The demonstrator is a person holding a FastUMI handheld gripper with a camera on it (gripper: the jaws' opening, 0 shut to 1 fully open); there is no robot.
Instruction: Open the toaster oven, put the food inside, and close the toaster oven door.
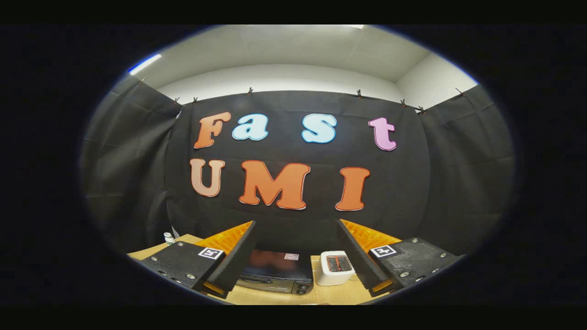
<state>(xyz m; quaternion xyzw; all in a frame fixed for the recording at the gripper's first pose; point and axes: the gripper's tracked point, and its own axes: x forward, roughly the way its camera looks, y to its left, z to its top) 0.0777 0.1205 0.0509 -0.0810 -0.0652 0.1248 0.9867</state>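
High above the wooden table (275, 297) I hold the gripper (296, 268) with its fingers spread wide, gripping and touching nothing; I judge that height is for a clear look down; below, between the fingers, sits the dark toaster oven (275, 275), door apparently shut; just right of it stands a white toaster (336, 268); far left, a small bottle (168, 238); I can't pick out the food.

The gripper (293, 256) was held high, its fingers spread wide apart with nothing between them. Low in the frame, beyond the fingers, a dark toaster oven (275, 275) sat on a wooden table (275, 298), a small white toaster (337, 268) just beside it.
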